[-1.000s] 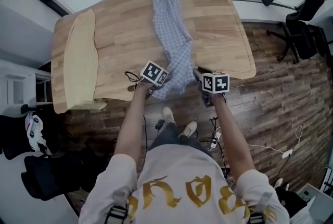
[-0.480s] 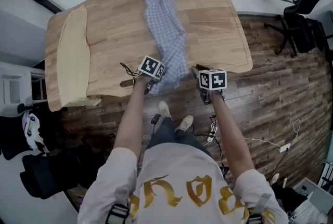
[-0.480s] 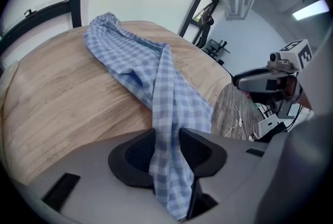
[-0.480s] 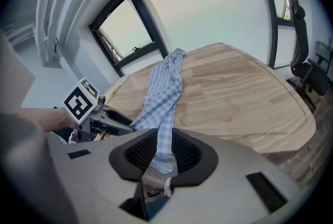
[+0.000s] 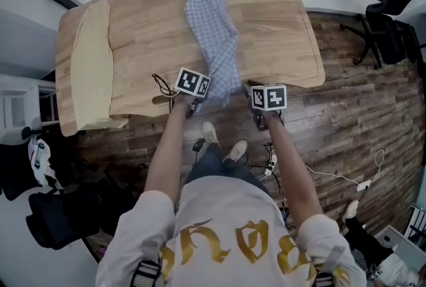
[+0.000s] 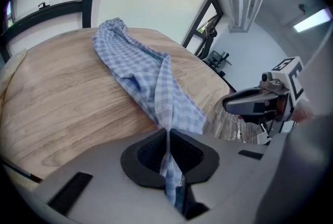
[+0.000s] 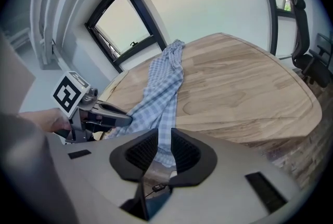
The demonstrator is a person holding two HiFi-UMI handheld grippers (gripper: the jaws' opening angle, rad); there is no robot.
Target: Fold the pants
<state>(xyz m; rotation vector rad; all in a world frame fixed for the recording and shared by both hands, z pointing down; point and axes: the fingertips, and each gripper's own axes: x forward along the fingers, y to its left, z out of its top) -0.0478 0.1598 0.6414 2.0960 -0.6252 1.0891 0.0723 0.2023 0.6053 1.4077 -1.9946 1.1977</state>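
Note:
The blue checked pants [image 5: 212, 19] lie bunched in a long strip down the middle of the wooden table [image 5: 279, 26], their near end hanging over the front edge. My left gripper [image 5: 208, 91] has just closed and is shut on that end's left side; a thin fold of cloth [image 6: 167, 114] is pinched between its jaws [image 6: 167, 134]. My right gripper [image 5: 246, 88] is at the right side of the same end. Its jaws [image 7: 164, 140] have just been closing, but a narrow gap remains, with checked cloth [image 7: 164, 93] showing in it.
A cream folded cloth [image 5: 90, 59] lies along the table's left end. A black cable [image 5: 160, 86] sits at the front edge. The person's feet [image 5: 223, 142] and loose cables [image 5: 273, 166] are on the wooden floor. An office chair [image 5: 393, 26] stands at the right.
The table has slid up and left in the head view. Both grippers stay at the near end of the pants, the right one a little lower and nearer the cloth.

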